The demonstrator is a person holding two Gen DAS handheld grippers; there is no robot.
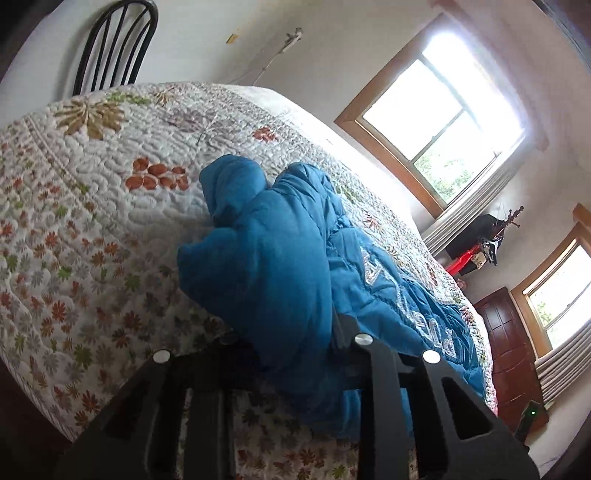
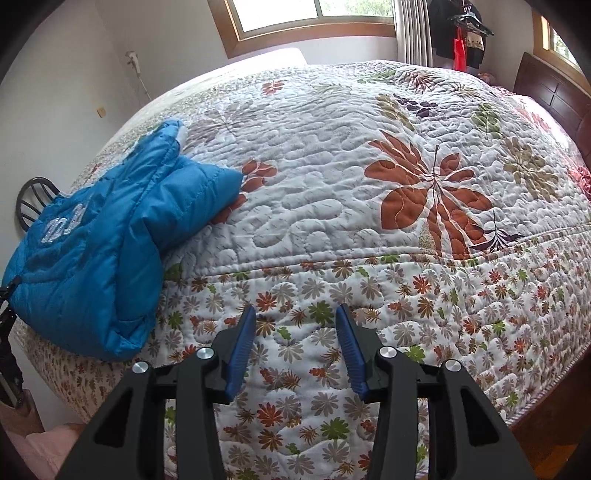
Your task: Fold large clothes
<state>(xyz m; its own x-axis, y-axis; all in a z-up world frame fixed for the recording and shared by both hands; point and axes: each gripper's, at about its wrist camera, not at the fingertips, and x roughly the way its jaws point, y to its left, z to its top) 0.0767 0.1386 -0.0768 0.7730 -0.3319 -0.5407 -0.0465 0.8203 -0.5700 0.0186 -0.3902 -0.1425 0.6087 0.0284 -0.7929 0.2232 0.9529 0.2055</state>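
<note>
A blue puffer jacket [image 1: 280, 254] with silver lettering lies bunched at the near edge of the bed. It also shows in the right wrist view [image 2: 92, 254], at the bed's left corner. My left gripper [image 1: 295, 354] is right at the jacket, and blue fabric fills the space between its fingers and hides the tips, so it looks shut on the jacket's edge. My right gripper [image 2: 295, 325] is open and empty, its blue pads [image 2: 240, 354] spread above the quilt, to the right of the jacket.
The bed is covered by a white floral quilt [image 2: 369, 166]. A black chair [image 1: 114, 44] stands beyond the bed by the wall. A dark wooden headboard [image 2: 554, 96] is at the far right. Windows [image 1: 443, 122] and hanging clothes [image 2: 461, 33] line the walls.
</note>
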